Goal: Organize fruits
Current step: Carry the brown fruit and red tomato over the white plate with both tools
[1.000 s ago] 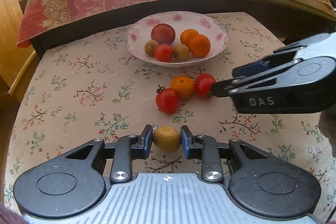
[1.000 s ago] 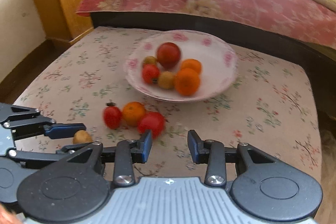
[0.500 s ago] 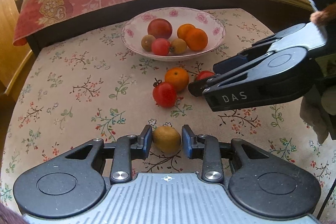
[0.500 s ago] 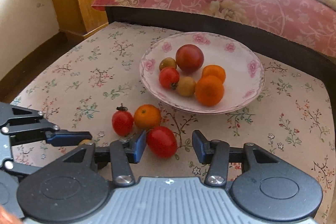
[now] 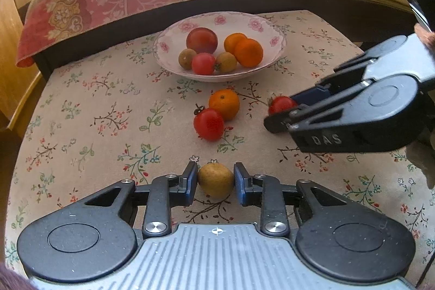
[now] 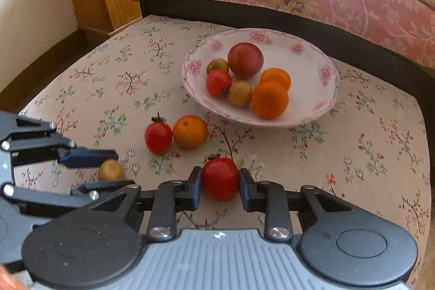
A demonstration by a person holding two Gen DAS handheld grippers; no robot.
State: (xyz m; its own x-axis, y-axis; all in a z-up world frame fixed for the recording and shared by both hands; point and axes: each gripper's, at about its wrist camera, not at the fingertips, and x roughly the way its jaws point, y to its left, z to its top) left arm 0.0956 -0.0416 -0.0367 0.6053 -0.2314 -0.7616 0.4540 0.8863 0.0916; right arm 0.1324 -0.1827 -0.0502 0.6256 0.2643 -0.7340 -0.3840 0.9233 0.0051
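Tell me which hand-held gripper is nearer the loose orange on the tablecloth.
Right. The right hand-held gripper, pads against a red tomato, sits just beside the orange. The left hand-held gripper, around a yellow-brown fruit, is farther back.

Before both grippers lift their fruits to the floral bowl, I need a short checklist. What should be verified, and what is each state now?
1. Left gripper closed on the small yellow-brown round fruit: ok, both pads touch it.
2. Right gripper closed on the red tomato: ok, pads press both sides.
3. Free space in the white floral bowl: ok, its right part is bare.
4. Path clear of the loose orange mandarin and the second red tomato with stem: not ok, they lie between the grippers and the bowl; lift first.
5. Grip strength sufficient: cannot tell.
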